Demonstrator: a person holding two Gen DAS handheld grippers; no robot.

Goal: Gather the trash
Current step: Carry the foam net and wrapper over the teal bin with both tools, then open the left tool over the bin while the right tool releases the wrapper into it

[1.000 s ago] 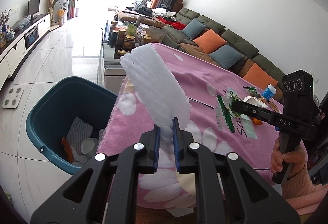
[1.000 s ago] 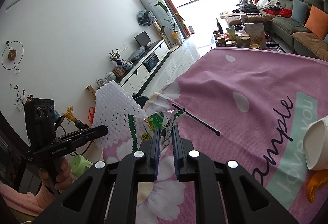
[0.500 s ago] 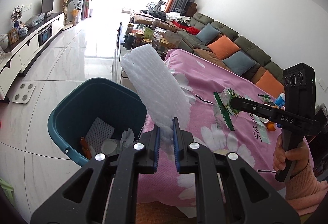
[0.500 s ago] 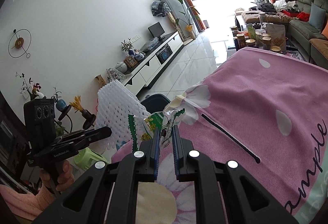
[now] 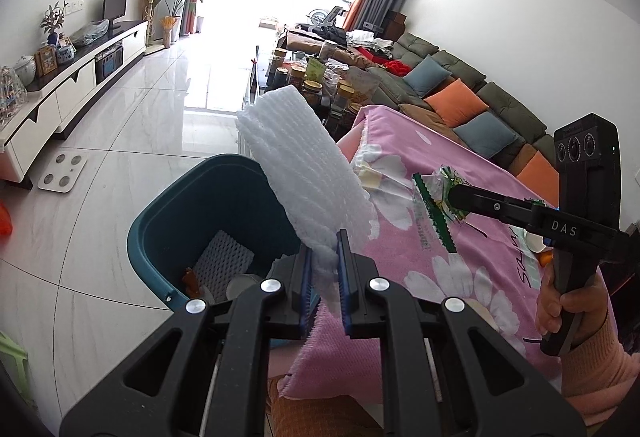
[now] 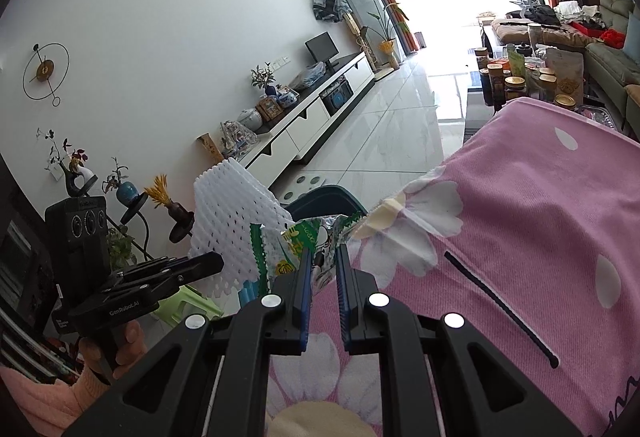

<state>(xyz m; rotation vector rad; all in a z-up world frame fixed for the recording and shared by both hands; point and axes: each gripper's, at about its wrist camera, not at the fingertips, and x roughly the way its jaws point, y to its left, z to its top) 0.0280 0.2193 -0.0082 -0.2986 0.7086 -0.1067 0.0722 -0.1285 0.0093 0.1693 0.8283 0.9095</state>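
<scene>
we see the left gripper (image 5: 323, 261) clamped on a white foam net sleeve (image 5: 304, 173), which juts up over the teal bin (image 5: 160, 233). right gripper (image 6: 322, 269) pinches a crinkly green-edged wrapper (image 6: 296, 241). vs 1 s ago, both sit closer to the bin, off the pink cloth (image 5: 472, 173).

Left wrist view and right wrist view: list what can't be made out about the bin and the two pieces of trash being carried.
- Teal bin: left wrist view, its contents partly hidden by the white foam net and left gripper.
- Teal bin: right wrist view, only a rim sliver shows behind the foam net and wrapper.
- Green snack wrapper: print too crumpled to read; lower part hidden between the right gripper fingers.
</scene>
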